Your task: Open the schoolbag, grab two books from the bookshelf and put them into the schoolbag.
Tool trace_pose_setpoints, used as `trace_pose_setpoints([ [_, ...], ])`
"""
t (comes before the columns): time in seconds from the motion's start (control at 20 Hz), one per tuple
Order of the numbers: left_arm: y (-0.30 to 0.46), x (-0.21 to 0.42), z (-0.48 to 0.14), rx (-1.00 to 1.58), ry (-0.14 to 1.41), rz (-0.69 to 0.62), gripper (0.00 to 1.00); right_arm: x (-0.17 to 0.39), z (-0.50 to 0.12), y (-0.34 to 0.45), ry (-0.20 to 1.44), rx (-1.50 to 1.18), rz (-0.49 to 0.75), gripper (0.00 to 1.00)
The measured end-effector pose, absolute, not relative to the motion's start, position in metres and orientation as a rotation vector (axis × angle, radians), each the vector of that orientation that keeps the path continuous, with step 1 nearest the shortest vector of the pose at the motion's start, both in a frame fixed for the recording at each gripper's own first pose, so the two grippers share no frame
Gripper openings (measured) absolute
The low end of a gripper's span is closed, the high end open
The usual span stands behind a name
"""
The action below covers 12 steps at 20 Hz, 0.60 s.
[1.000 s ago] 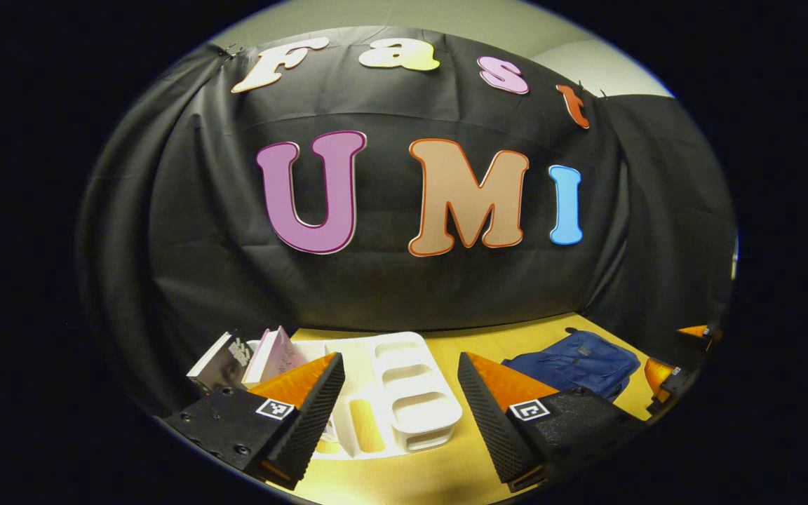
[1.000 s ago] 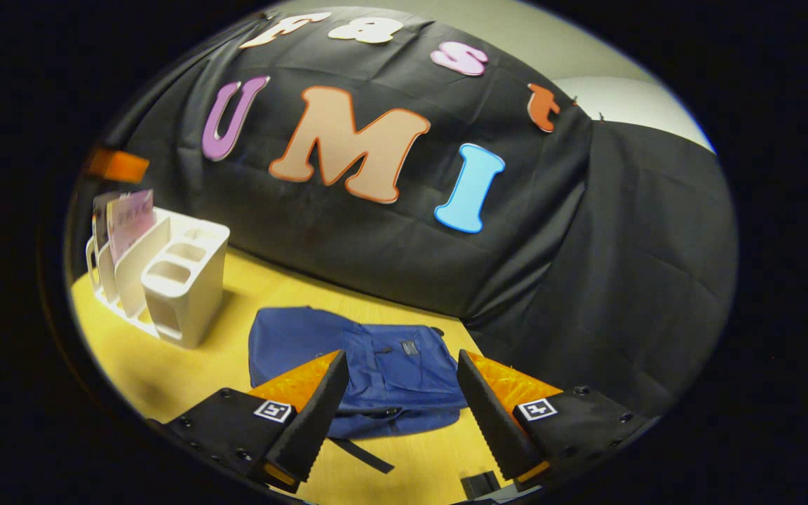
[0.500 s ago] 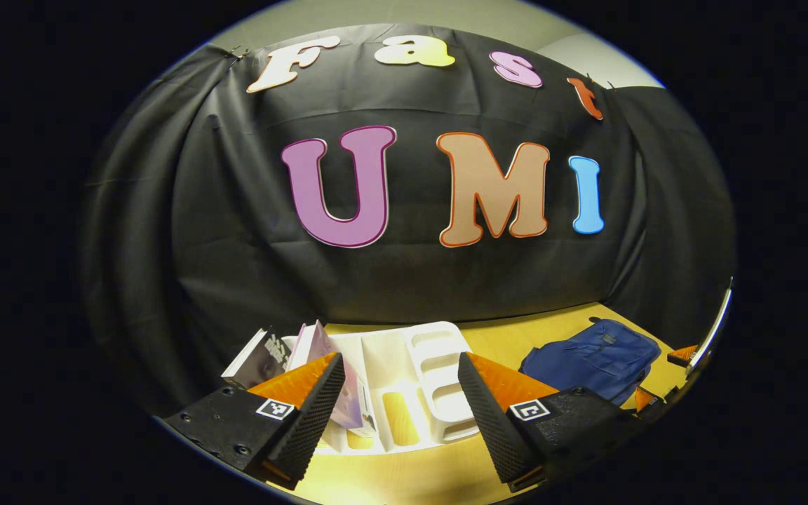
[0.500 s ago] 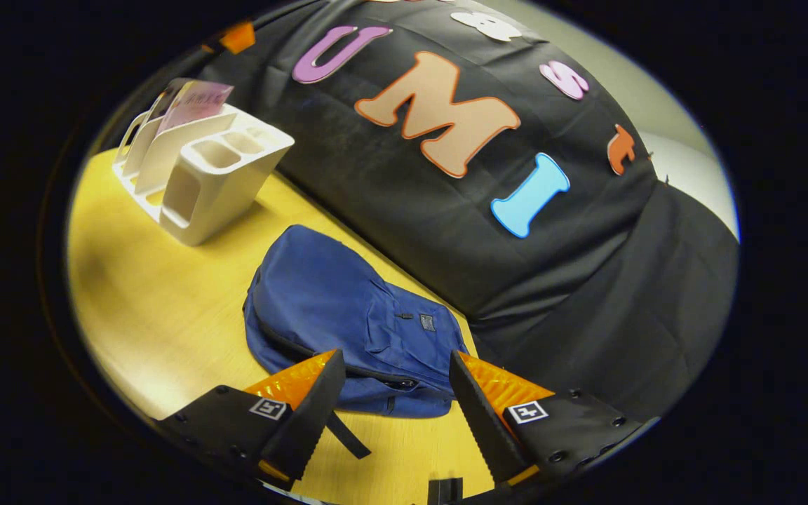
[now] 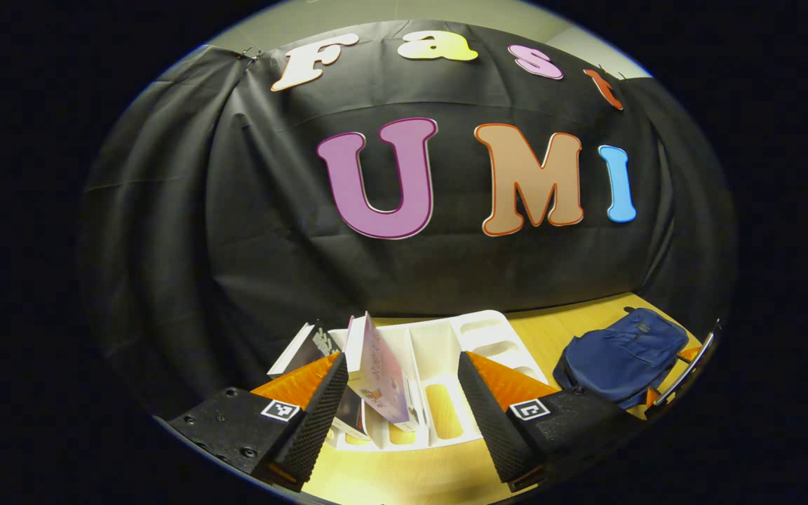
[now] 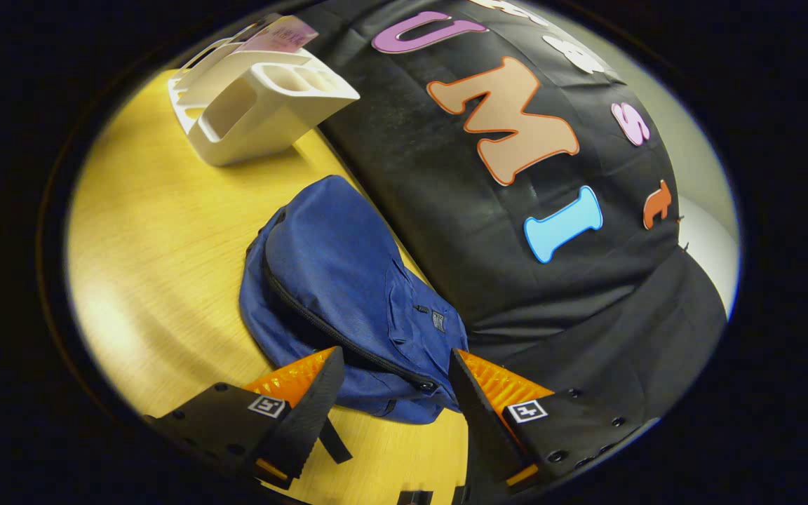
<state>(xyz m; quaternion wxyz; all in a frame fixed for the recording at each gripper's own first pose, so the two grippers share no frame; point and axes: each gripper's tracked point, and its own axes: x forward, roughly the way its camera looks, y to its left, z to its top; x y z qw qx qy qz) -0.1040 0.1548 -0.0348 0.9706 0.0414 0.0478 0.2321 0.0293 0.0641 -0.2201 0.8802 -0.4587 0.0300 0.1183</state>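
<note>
Left gripper view: the left claw [image 5: 397,414] gapes open before the books [image 5: 376,368], upright in the bookshelf [image 5: 488,337]'s left slots, none taken. Rightward, the bag [image 6: 334,280] lies flat on the tabletop [image 6: 144,231], zipped, long axis along the wall; the right claw [image 6: 393,407] hangs open over its zipper pull [image 6: 423,385].

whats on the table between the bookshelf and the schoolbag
Nothing: in the right gripper view, bare yellow table separates the white bookshelf from the blue schoolbag.

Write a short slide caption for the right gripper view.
Open right gripper poised over the zipped blue schoolbag on the table.
</note>
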Motion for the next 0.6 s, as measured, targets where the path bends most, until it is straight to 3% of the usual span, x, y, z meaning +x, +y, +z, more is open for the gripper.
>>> trace_pose_setpoints([
  [0.35, 0.18, -0.124, -0.045, 0.087, 0.111, 0.548, 0.93, 0.061, -0.219, 0.078, 0.048, -0.99, 0.24, 0.97],
  [0.45, 0.191, -0.13, -0.043, 0.097, 0.106, 0.581, 0.99, 0.069, -0.218, 0.082, 0.045, -0.981, 0.244, 0.98],
  [0.5, 0.195, -0.133, -0.042, 0.098, 0.107, 0.592, 0.94, 0.074, -0.218, 0.086, 0.041, -0.982, 0.249, 0.97],
  [0.6, 0.199, -0.135, -0.042, 0.096, 0.102, 0.611, 0.99, 0.085, -0.221, 0.092, 0.034, -0.993, 0.261, 0.97],
])
